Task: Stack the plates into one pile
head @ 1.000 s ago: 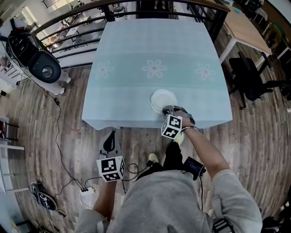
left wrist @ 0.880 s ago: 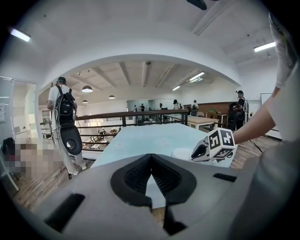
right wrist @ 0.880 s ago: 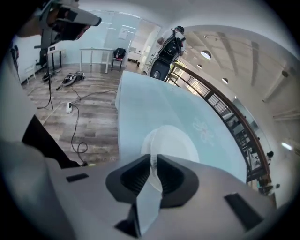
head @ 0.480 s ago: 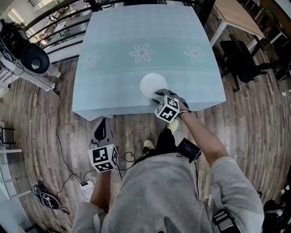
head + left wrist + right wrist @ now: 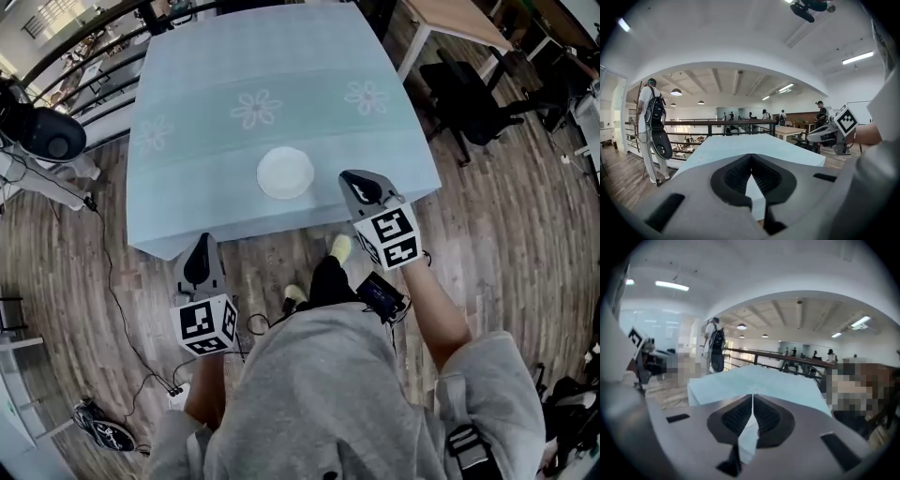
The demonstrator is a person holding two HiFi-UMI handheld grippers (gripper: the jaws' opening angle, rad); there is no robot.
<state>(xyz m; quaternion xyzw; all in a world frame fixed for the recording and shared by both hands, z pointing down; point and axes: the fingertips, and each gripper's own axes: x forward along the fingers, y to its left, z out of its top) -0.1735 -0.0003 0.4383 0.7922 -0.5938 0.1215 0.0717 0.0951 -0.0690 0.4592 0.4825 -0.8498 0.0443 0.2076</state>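
A white pile of plates (image 5: 285, 172) sits on the light blue tablecloth (image 5: 253, 66), near the table's front edge. My right gripper (image 5: 356, 178) hovers just right of the pile, over the table's front right corner, apart from the plates. Its jaws are shut with nothing between them (image 5: 752, 401). My left gripper (image 5: 200, 244) is held in front of the table's front edge, left of the pile and over the floor. It is shut and empty too (image 5: 750, 164). The left gripper view shows the right gripper (image 5: 829, 133) at the right. No plate shows in either gripper view.
A black office chair (image 5: 464, 89) and a wooden table (image 5: 455, 14) stand to the right of the table. A black device on a stand (image 5: 42, 131) and cables (image 5: 112, 300) lie at the left. A railing (image 5: 717, 124) runs behind the table. A person with a backpack (image 5: 651, 122) stands at its left.
My right gripper has come off the plate pile, risen, rolled and swung to its right. My left gripper has lifted a little toward the table edge.
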